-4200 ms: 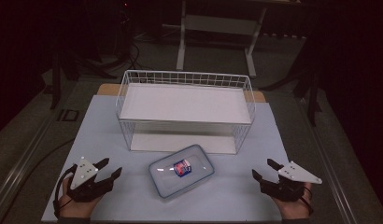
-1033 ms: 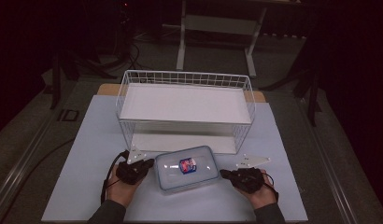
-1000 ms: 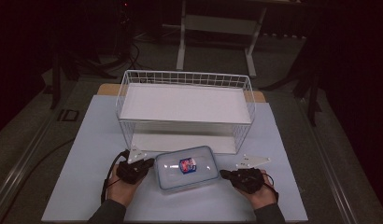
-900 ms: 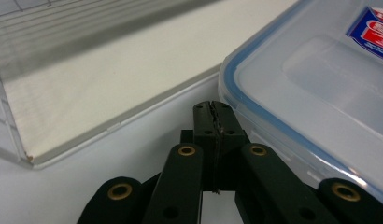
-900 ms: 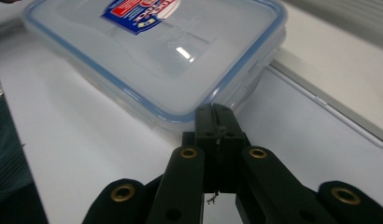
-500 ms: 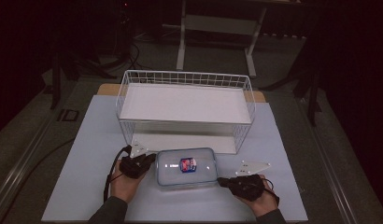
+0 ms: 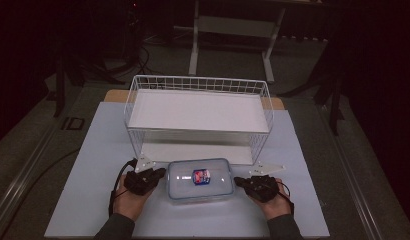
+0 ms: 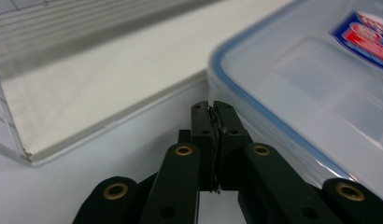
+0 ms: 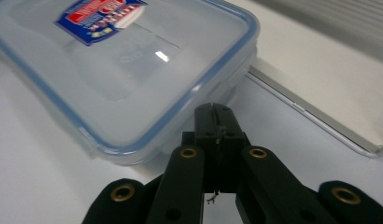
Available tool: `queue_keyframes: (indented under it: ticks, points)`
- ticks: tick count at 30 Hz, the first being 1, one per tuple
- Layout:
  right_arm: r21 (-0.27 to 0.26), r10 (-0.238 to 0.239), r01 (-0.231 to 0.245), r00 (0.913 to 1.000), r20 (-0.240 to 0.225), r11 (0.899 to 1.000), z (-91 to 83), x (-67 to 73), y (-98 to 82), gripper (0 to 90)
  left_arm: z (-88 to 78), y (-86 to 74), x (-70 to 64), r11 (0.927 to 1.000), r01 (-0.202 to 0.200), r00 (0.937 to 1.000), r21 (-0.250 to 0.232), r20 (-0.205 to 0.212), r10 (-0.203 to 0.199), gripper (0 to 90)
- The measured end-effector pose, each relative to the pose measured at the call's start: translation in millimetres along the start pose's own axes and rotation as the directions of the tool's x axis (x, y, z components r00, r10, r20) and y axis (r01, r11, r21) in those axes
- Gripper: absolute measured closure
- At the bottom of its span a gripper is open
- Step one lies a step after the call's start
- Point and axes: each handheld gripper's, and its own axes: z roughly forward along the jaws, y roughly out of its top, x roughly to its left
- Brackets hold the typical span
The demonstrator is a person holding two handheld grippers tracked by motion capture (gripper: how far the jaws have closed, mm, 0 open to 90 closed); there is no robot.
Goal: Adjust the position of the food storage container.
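Note:
A clear plastic food box with a blue-rimmed lid and a red and blue label lies flat on the white table, just in front of the wire basket. My left gripper is shut with nothing between its jaws, its tip against the box's left end. My right gripper is shut and empty too, its tip at the box's right end. In the left gripper view the closed jaws sit beside the box. The right gripper view has the closed jaws right by the box's corner.
A white wire basket with a white floor stands on the table behind the box, its front base edge close to both grippers. A table frame's legs stand on the dark floor beyond.
Both grippers came in from the table's front corners to the box's two ends and shut. The box has turned square to the basket and slid a little forward.

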Motion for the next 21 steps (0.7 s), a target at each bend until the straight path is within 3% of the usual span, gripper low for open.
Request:
queue_keyframes:
  ticks: [5,21]
  points:
    - [0.005,0.007,-0.007,0.9999,-0.008,1.000,3.0,-3.1,-0.4,90.0,-0.8,-0.2,-1.4,1.0000,-0.004,1.0000,-0.002,-0.007,0.004,88.7]
    - [0.035,-0.014,0.015,0.9985,-0.054,0.999,-0.1,5.9,-5.3,90.0,-1.2,1.1,2.0,0.9998,0.013,0.9999,-0.013,-0.002,-0.013,88.8]
